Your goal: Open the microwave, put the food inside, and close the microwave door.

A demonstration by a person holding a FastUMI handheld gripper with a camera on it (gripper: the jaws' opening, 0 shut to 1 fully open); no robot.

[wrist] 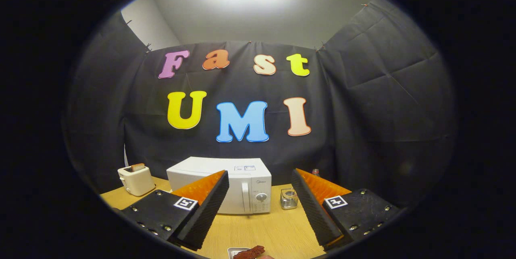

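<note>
A white microwave (238, 184) stands on the wooden table (274, 231) beyond my fingers, its door shut, with a vertical handle (244, 196) and a round knob on its right side. My gripper (260, 186) is open, its fingers spread wide with nothing between them, hovering well short of the microwave. Close below and between the fingers lies a reddish-brown piece of food (250, 253) on a small white plate (236, 251).
A white toaster (136, 180) with a slice of toast in it stands to the left of the microwave. A small glass jar (289, 198) sits just right of the microwave, and a bottle top (315, 171) peeks up behind the right finger.
</note>
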